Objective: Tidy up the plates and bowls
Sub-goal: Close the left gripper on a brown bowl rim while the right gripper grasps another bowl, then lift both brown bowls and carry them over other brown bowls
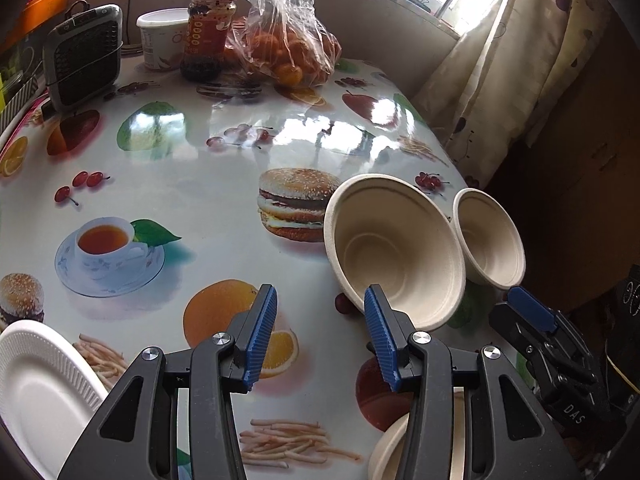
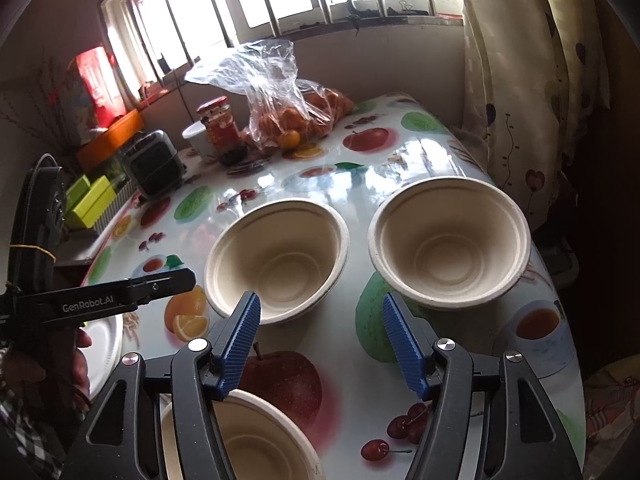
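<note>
Two grippers, both with jaws spread wide and nothing between them. Left gripper (image 1: 320, 332) above the near part of the table (image 1: 208, 168), just short of the middle paper bowl (image 1: 394, 250). Right gripper (image 2: 320, 344) over the near edge, aimed between that middle paper bowl (image 2: 276, 258) and the second paper bowl (image 2: 450, 242) by the right edge. Third paper bowl (image 2: 240, 436) directly under the right gripper at the near edge. White foam plate (image 1: 40, 392) at the near left corner. Jar (image 1: 210, 32), bag of oranges (image 1: 288, 48), white tub (image 1: 160, 38) and small heater (image 1: 84, 54) well apart at the far end.

Probably bowls not yet nested. Advice for this step: choose one bowl, bring one finger inside and one outside its rim, close gently because thin paper walls may bend, lift straight, lower centred into the neighbour bowl. Keep other gripper away from the path.
</note>
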`<state>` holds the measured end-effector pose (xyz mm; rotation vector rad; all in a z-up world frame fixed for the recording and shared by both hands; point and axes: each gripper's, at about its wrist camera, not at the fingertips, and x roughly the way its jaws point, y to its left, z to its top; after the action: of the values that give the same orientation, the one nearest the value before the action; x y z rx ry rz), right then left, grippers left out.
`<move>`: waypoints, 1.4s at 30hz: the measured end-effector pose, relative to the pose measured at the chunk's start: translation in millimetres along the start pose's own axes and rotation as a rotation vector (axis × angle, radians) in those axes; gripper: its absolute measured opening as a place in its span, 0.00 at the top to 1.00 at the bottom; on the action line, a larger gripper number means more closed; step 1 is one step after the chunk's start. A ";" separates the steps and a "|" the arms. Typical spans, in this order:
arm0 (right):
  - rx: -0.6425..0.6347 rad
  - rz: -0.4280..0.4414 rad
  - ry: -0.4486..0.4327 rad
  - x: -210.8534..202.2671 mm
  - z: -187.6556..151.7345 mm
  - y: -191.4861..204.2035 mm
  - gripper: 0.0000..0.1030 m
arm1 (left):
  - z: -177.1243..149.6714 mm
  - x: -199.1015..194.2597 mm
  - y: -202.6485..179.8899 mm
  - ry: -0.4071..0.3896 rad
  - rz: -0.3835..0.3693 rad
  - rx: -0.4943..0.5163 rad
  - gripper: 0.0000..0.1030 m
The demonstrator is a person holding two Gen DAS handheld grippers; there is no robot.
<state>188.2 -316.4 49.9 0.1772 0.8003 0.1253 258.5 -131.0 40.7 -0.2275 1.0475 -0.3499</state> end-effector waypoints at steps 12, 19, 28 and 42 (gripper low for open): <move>-0.003 0.020 0.051 26.5 5.1 -5.8 0.59 | 9.8 23.5 7.9 0.039 -0.024 -0.050 0.63; 0.002 0.039 0.066 33.2 5.4 -7.3 0.67 | 12.8 27.8 6.8 0.044 -0.044 -0.053 0.69; 0.008 0.069 0.075 39.6 6.5 -5.9 0.78 | 13.6 28.4 5.3 0.038 -0.049 -0.050 0.73; 0.024 0.074 0.073 41.2 8.0 -10.1 0.83 | 13.3 31.7 -3.6 0.037 -0.064 -0.029 0.78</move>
<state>222.9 -319.8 24.3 0.2262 0.8685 0.1931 283.8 -146.4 22.9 -0.2824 1.0842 -0.3983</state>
